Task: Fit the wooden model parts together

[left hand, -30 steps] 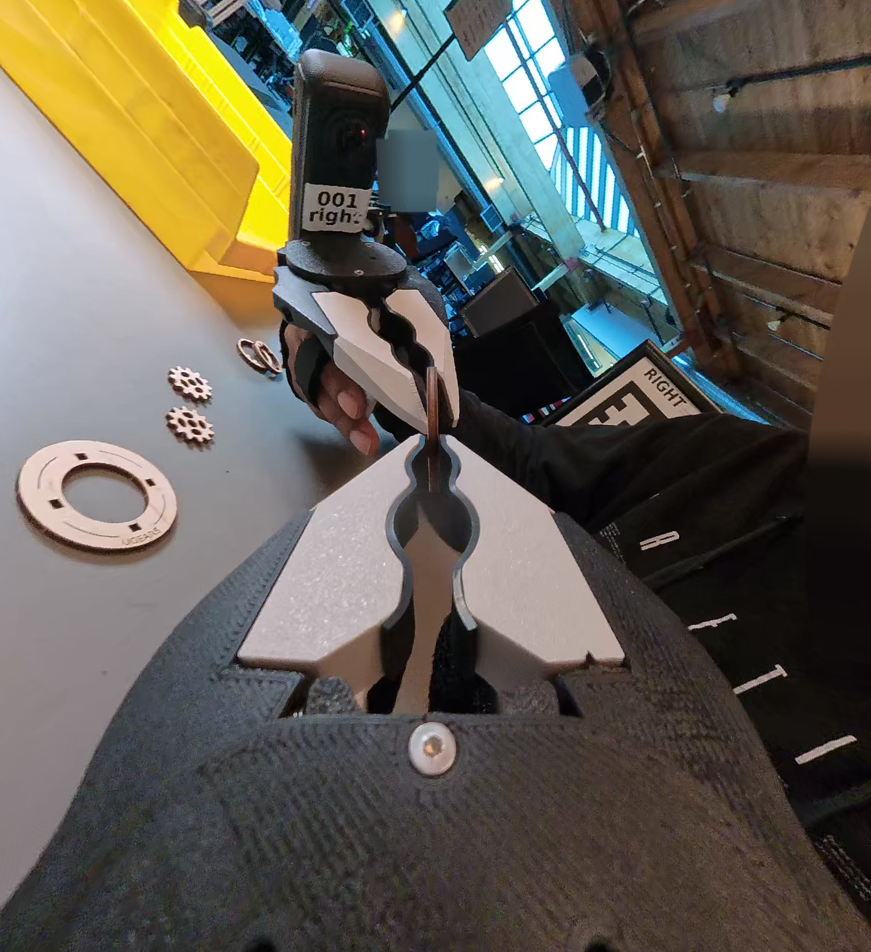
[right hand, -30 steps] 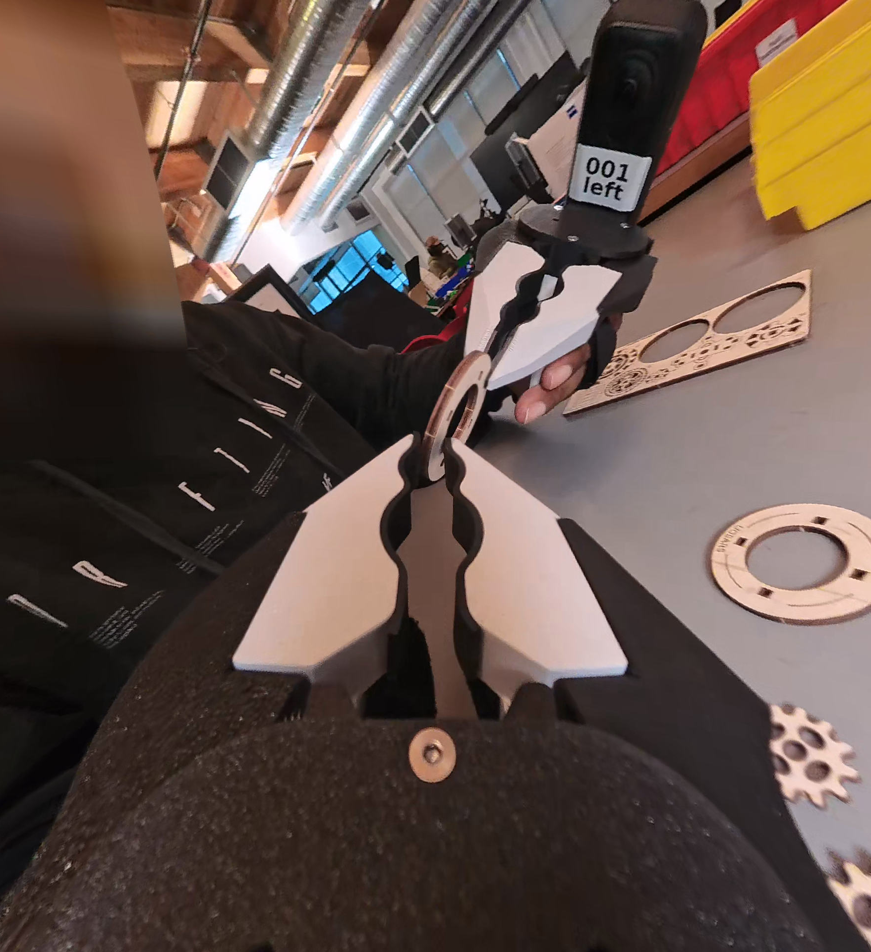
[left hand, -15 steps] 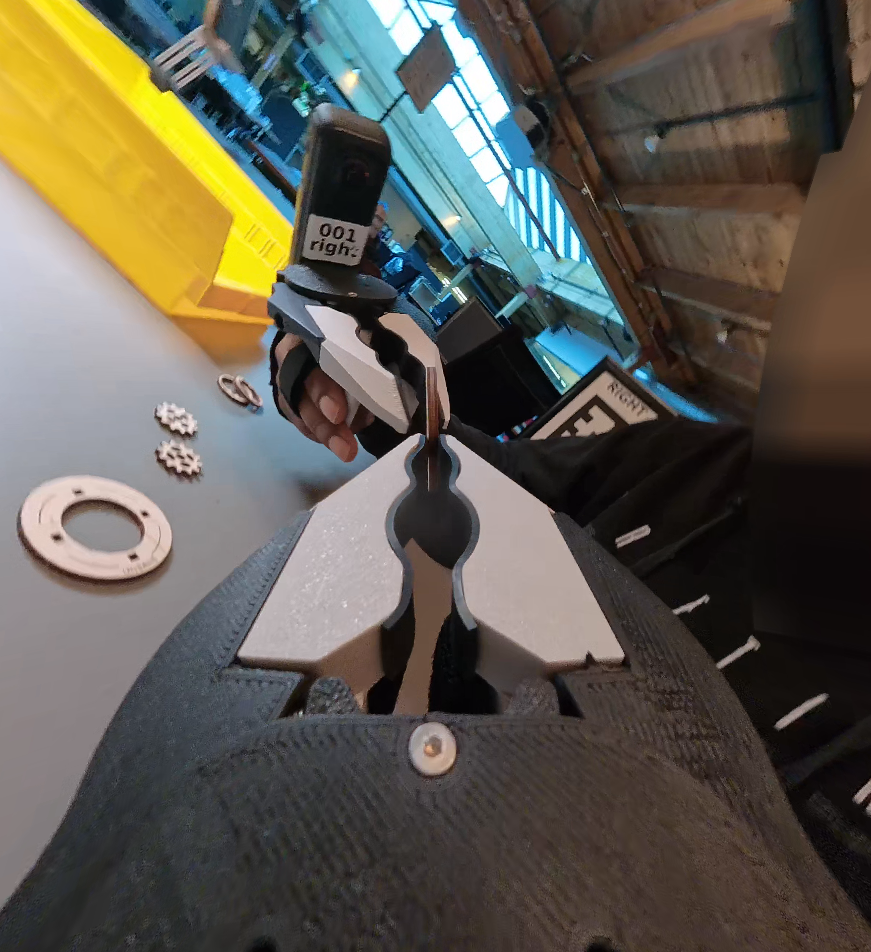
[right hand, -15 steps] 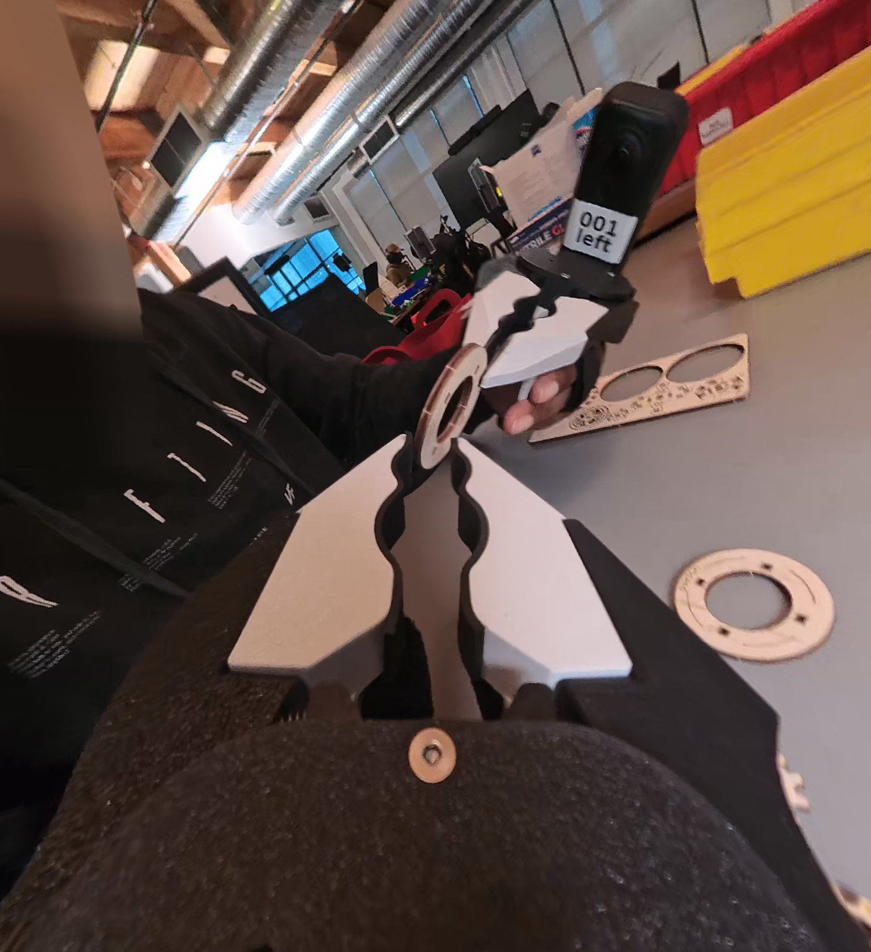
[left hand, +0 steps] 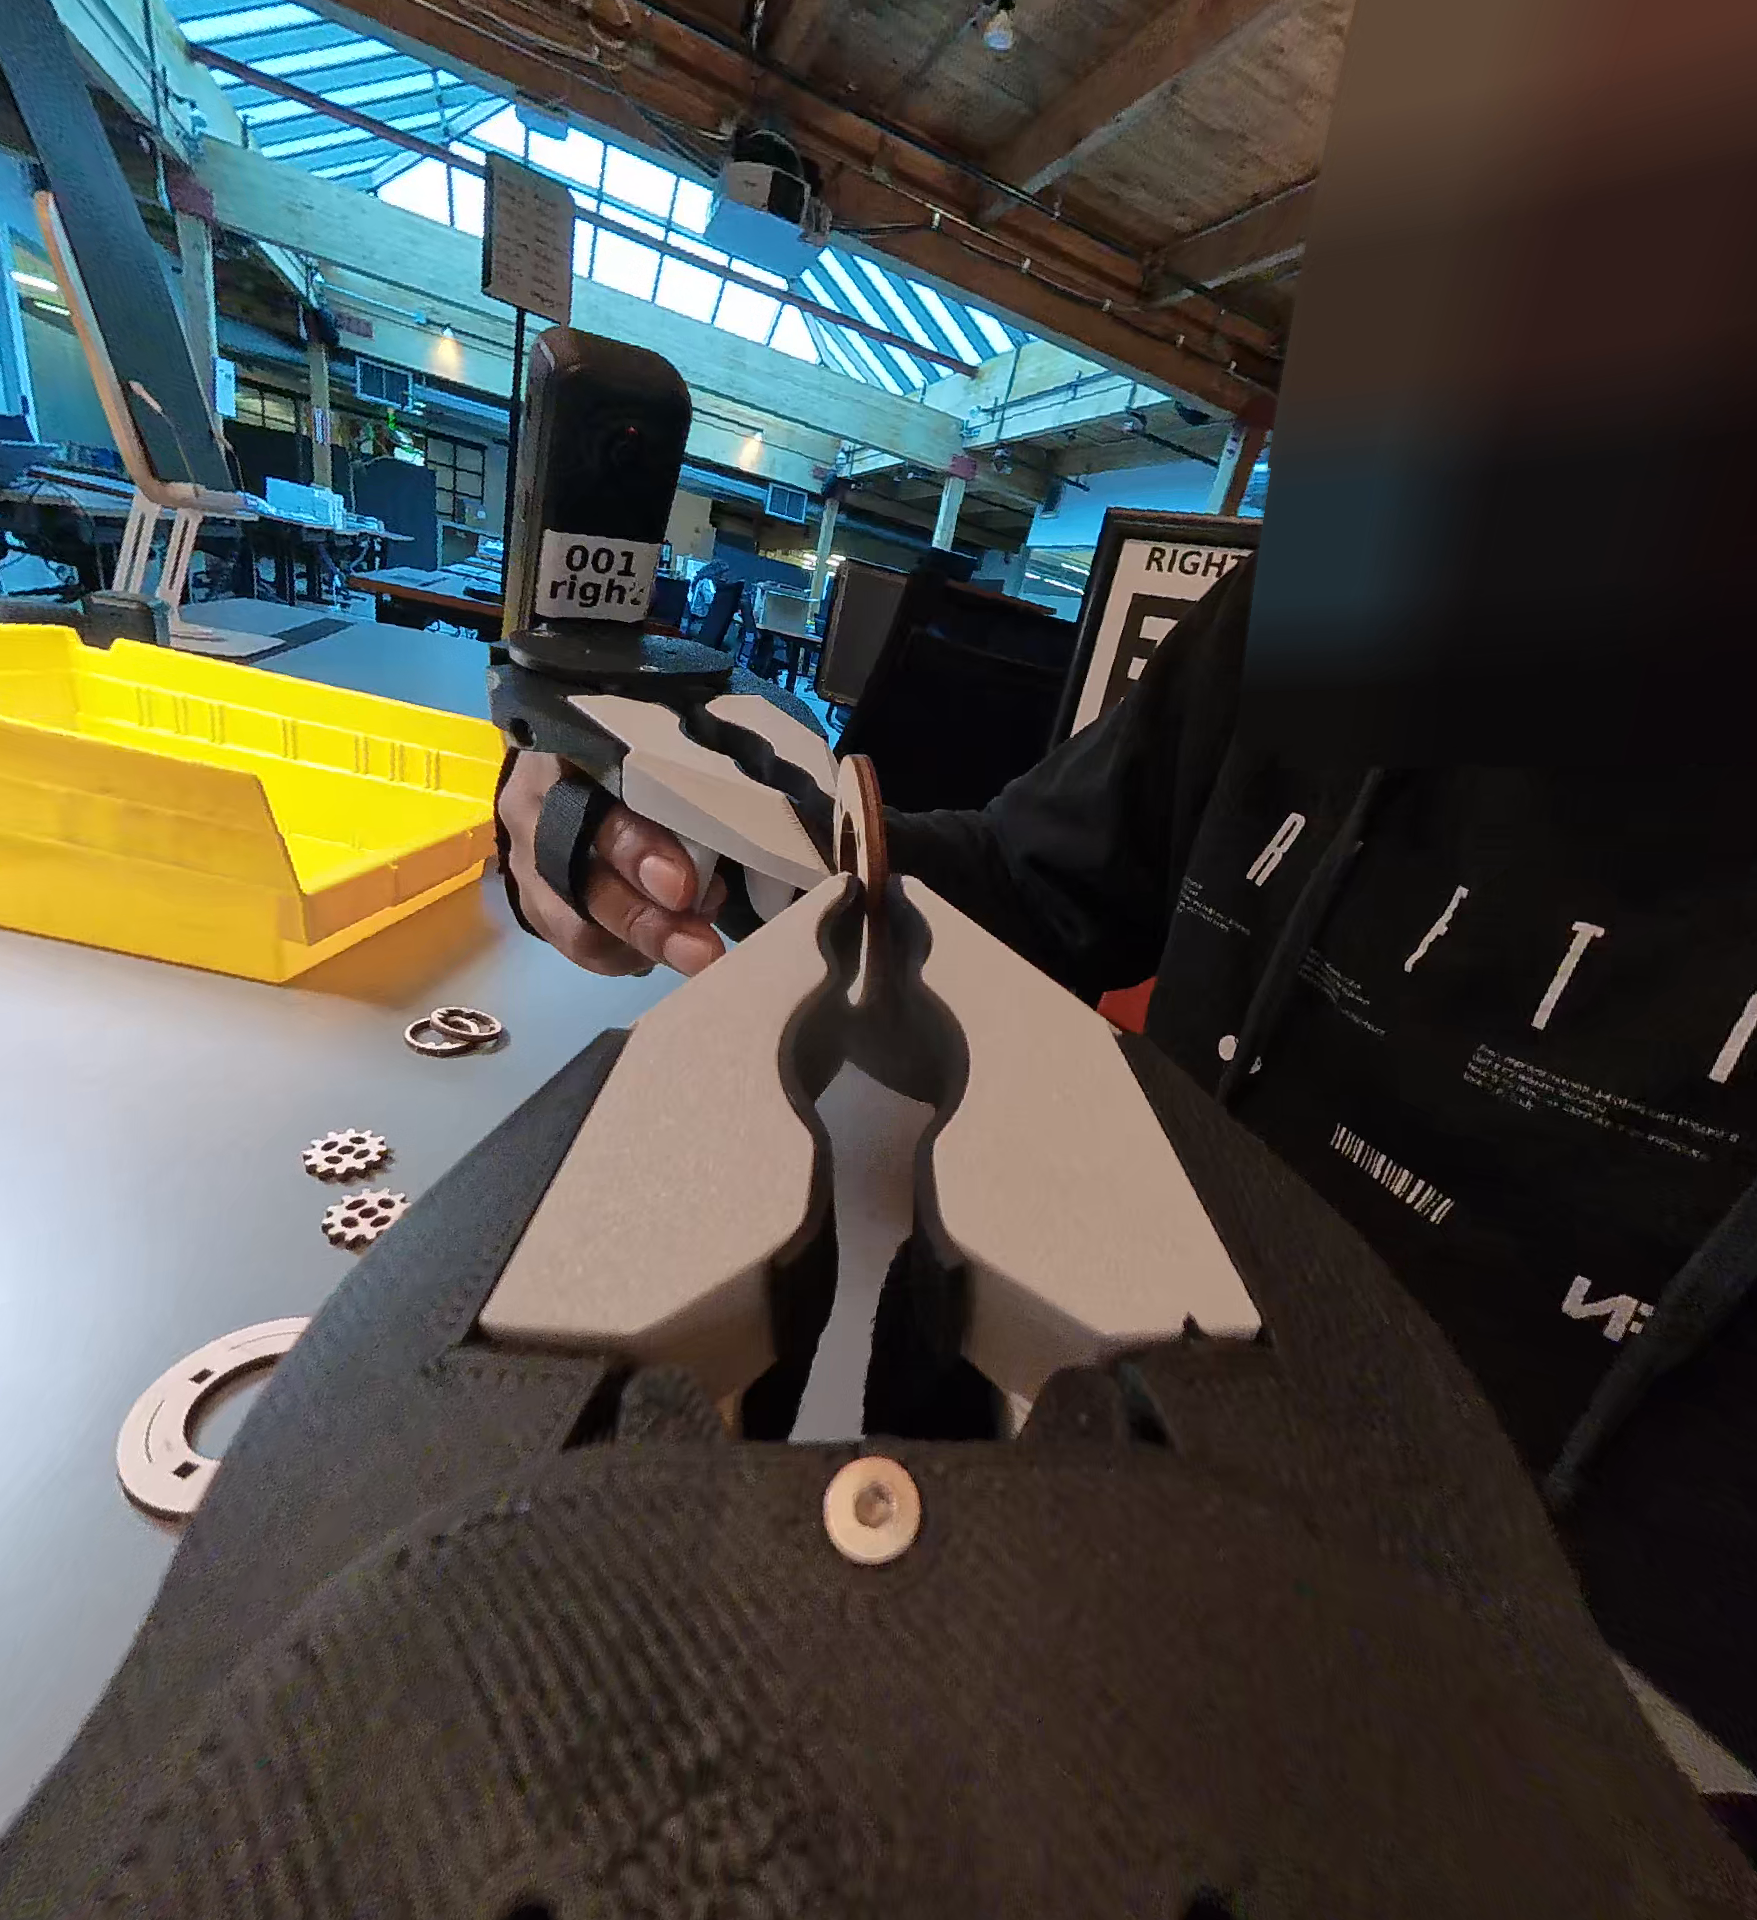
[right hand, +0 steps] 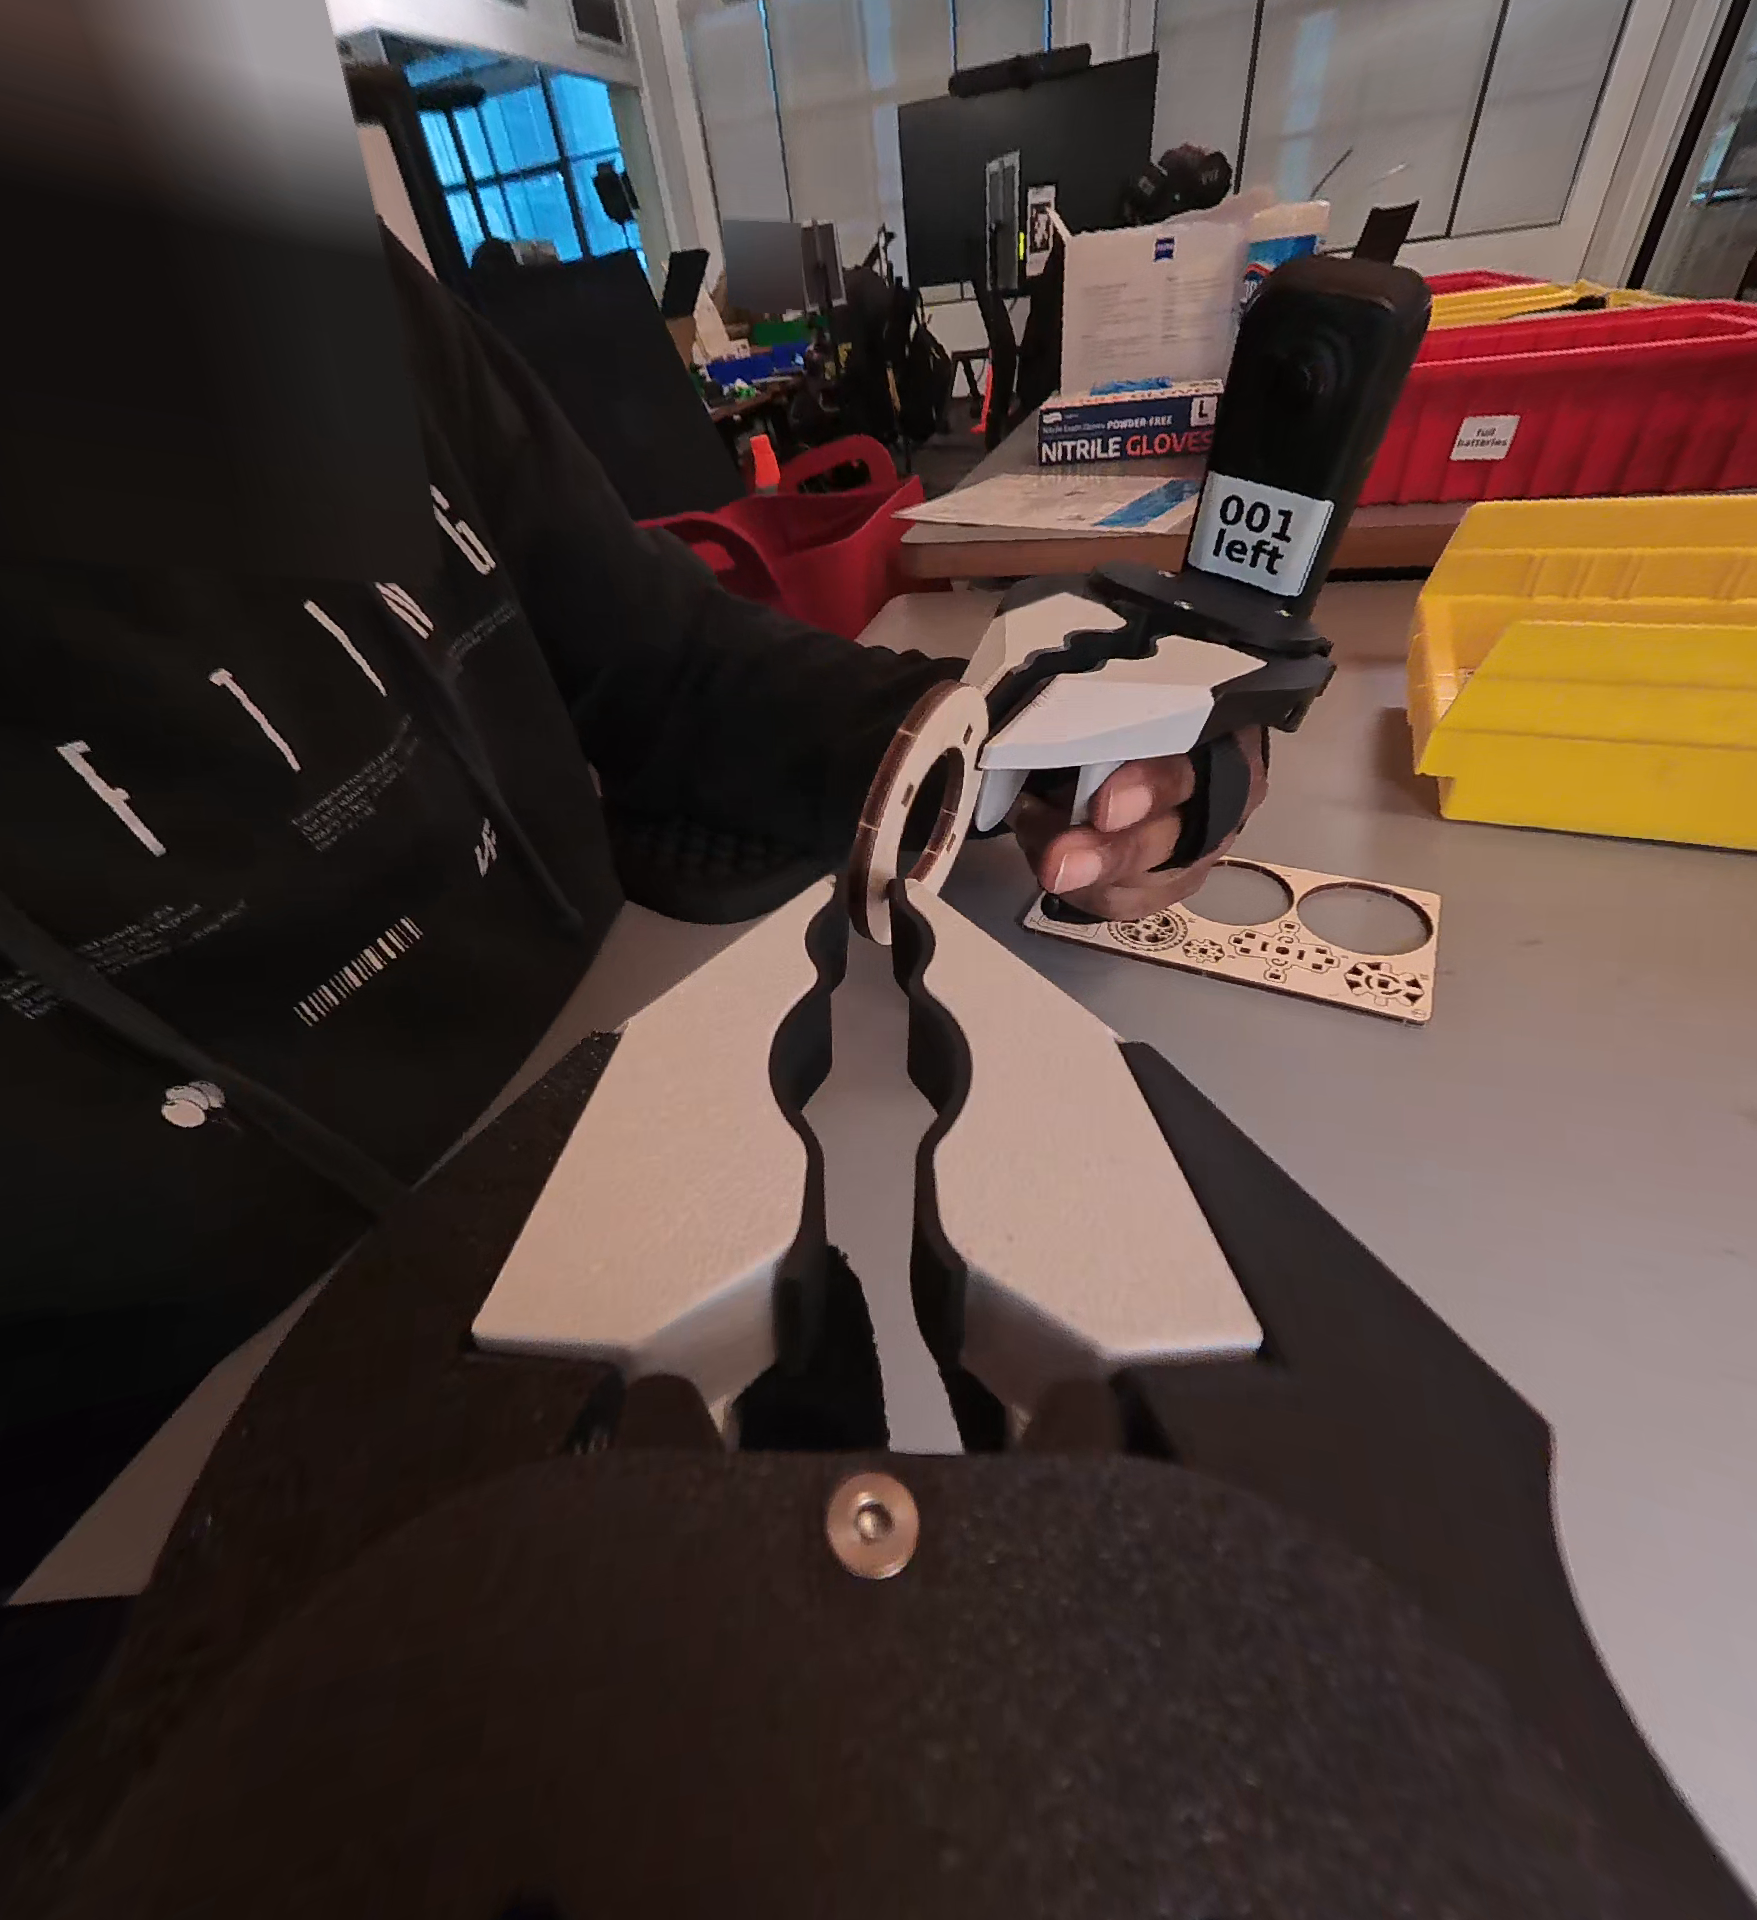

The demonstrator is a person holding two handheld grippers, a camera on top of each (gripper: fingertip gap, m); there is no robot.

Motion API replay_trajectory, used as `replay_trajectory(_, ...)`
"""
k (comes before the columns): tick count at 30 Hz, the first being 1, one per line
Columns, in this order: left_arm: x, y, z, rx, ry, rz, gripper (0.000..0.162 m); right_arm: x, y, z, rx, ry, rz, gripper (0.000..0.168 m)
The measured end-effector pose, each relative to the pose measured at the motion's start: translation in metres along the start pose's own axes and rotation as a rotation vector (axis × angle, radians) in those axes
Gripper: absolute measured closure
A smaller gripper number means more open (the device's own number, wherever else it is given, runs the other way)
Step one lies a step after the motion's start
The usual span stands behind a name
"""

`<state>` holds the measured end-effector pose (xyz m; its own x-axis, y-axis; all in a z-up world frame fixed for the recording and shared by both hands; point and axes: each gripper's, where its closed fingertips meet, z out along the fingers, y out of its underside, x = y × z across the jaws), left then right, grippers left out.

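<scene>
A thick wooden ring (left hand: 866, 795) is held upright in the air between both grippers, in front of a person in a black hoodie. My left gripper (left hand: 869, 899) is shut on the ring's lower edge; in the right wrist view it (right hand: 988, 707) grips the ring's upper right rim. My right gripper (right hand: 879, 920) is shut on the bottom edge of the same ring (right hand: 931, 712); in the left wrist view it (left hand: 822, 873) comes in from the left. A flat wooden ring (left hand: 199, 1423) and two small gears (left hand: 346, 1153) lie on the grey table.
Two small wooden rings (left hand: 453, 1029) lie near a yellow bin (left hand: 178, 831). A wooden sheet with round cut-outs (right hand: 1269, 945) lies under the left hand. Yellow bins (right hand: 1632, 707), a red bin (right hand: 1601, 395) and a glove box (right hand: 1123, 436) stand behind. Spacing between my two grippers at the tips: around 4 cm.
Both grippers have rolled to level, so the table now looks flat in both views. They still hold the ring between them, a little nearer the person's body.
</scene>
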<state>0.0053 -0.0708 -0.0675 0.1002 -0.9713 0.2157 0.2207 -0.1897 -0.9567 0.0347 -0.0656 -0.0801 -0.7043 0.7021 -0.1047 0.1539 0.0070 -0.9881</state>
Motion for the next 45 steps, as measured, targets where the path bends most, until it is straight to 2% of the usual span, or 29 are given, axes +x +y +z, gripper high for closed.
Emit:
replay_trajectory(7, -0.006, 0.000, -0.001, -0.011, -0.037, -0.009, 0.160, 0.007, 0.004, -0.003, -0.012, 0.043, 0.020, 0.163)
replay_trajectory(16, -0.059, 0.001, -0.010, 0.017, -0.295, -0.428, 0.159, 0.054, 0.026, -0.020, -0.015, 0.215, 0.229, 0.164)
replay_trajectory(18, -0.072, 0.006, -0.016, 0.062, -0.338, -0.565, 0.160, 0.063, 0.029, -0.023, -0.016, 0.265, 0.233, 0.155)
replay_trajectory(23, -0.092, 0.015, -0.028, 0.144, -0.397, -0.733, 0.160, 0.086, 0.039, -0.029, -0.135, 0.470, 0.055, 0.107)
replay_trajectory(25, -0.096, 0.018, -0.031, 0.155, -0.419, -0.764, 0.160, 0.089, 0.043, -0.026, -0.199, 0.520, -0.029, 0.096)
replay_trajectory(28, -0.101, 0.021, -0.035, 0.167, -0.446, -0.797, 0.160, 0.095, 0.043, -0.020, -0.271, 0.598, -0.167, 0.089)
replay_trajectory(33, -0.106, 0.024, -0.037, 0.187, -0.469, -0.828, 0.160, 0.100, 0.043, -0.014, -0.388, 0.700, -0.398, 0.091)
replay_trajectory(36, -0.106, 0.026, -0.035, 0.174, -0.478, -0.825, 0.160, 0.102, 0.046, -0.010, -0.433, 0.728, -0.472, 0.099)
replay_trajectory(40, -0.106, 0.028, -0.033, 0.166, -0.484, -0.828, 0.160, 0.105, 0.045, -0.012, -0.440, 0.759, -0.493, 0.116)
replay_trajectory(45, -0.105, 0.027, -0.031, 0.168, -0.473, -0.816, 0.159, 0.104, 0.045, -0.012, -0.378, 0.723, -0.379, 0.116)
